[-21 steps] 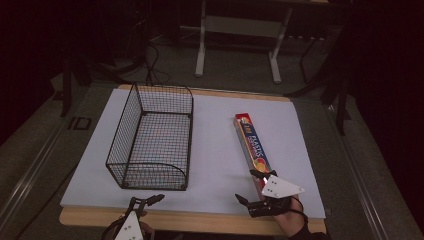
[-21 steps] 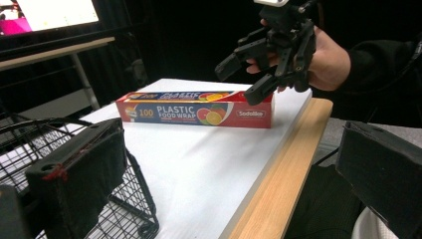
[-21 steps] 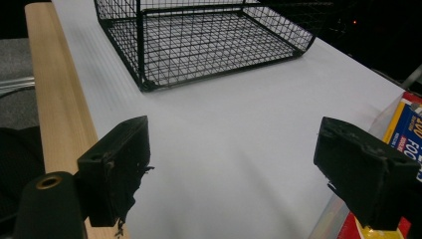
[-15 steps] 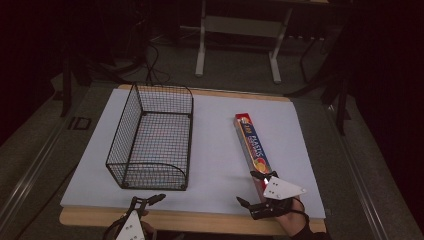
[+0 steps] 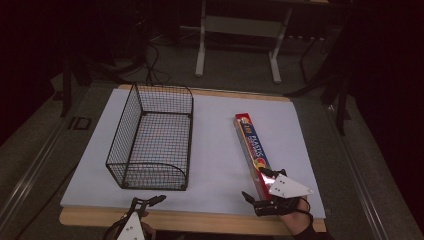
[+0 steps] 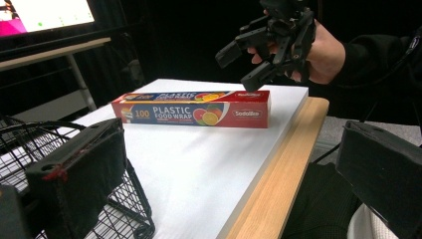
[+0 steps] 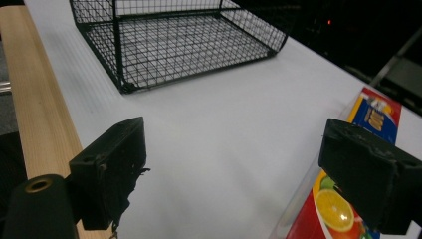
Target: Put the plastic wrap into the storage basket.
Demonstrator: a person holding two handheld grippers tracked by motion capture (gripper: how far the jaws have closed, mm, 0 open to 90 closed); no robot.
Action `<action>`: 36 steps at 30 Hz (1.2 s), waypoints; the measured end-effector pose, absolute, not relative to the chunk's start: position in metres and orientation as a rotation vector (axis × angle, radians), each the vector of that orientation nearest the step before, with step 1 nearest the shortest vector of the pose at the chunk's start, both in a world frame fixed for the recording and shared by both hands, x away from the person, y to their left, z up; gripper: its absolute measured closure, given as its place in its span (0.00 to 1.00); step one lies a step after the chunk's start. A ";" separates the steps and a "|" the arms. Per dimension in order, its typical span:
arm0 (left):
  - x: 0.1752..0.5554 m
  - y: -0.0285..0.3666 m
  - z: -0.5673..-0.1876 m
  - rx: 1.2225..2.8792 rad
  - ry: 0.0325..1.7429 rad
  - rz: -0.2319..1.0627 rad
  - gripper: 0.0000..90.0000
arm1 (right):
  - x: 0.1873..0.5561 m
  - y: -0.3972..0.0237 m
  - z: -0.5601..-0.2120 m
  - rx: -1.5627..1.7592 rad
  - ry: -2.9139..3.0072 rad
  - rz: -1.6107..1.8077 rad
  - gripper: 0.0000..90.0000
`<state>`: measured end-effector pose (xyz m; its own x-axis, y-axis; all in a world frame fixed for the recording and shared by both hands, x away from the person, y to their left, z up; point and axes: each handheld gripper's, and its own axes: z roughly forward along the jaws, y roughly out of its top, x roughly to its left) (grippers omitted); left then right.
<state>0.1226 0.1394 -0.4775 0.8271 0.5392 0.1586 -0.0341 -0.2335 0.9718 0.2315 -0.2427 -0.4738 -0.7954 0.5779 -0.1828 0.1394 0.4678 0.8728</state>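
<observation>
Red-and-blue box of plastic wrap waits as a claw closes in

Cardboard, long and narrow, the plastic wrap box (image 5: 252, 150) lies flat on the white sheet over the worktop (image 5: 220, 222), running from twelve o'clock down toward five, well apart from the wire basket (image 5: 152, 137) at its nine o'clock. The right claw (image 5: 260, 192) hovers at the box's near end, jaws spread wide and holding nothing, one jaw just over the box's fruit-printed end in the right gripper view. The left claw (image 5: 150, 202) waits at the worktop's near edge, six o'clock of the basket, jaws open and empty. The step in hand appears to be the approach to a grasp; next, the right claw would likely need to straddle the box's width squarely before closing.
</observation>
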 end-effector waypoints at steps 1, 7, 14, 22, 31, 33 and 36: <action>0.123 0.139 -0.477 1.735 0.393 0.558 0.00 | 0.232 -0.244 -0.475 0.609 2.267 1.271 0.13; 0.123 0.139 -0.478 1.736 0.395 0.553 0.00 | 0.239 -0.253 -0.476 0.708 2.237 1.220 0.13; 0.122 0.139 -0.478 1.738 0.391 0.549 0.00 | 0.252 -0.257 -0.480 0.787 2.224 1.131 0.15; 0.122 0.139 -0.478 1.738 0.391 0.546 0.00 | 0.262 -0.256 -0.480 0.880 2.261 1.082 0.17; 0.121 0.140 -0.477 1.726 0.381 0.549 0.00 | 0.277 -0.258 -0.474 1.088 2.235 0.965 0.13; 0.121 0.139 -0.477 1.725 0.382 0.547 0.00 | 0.282 -0.258 -0.474 1.150 2.247 0.927 0.12; 0.121 0.140 -0.477 1.718 0.377 0.540 0.00 | 0.290 -0.256 -0.476 1.184 2.293 0.878 0.12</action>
<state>0.1215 0.1397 -0.4766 0.8378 0.5250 0.1497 -0.0413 -0.2125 0.9763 0.2898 -0.2555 -0.4756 -0.5535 0.8297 -0.0722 0.5692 0.4401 0.6945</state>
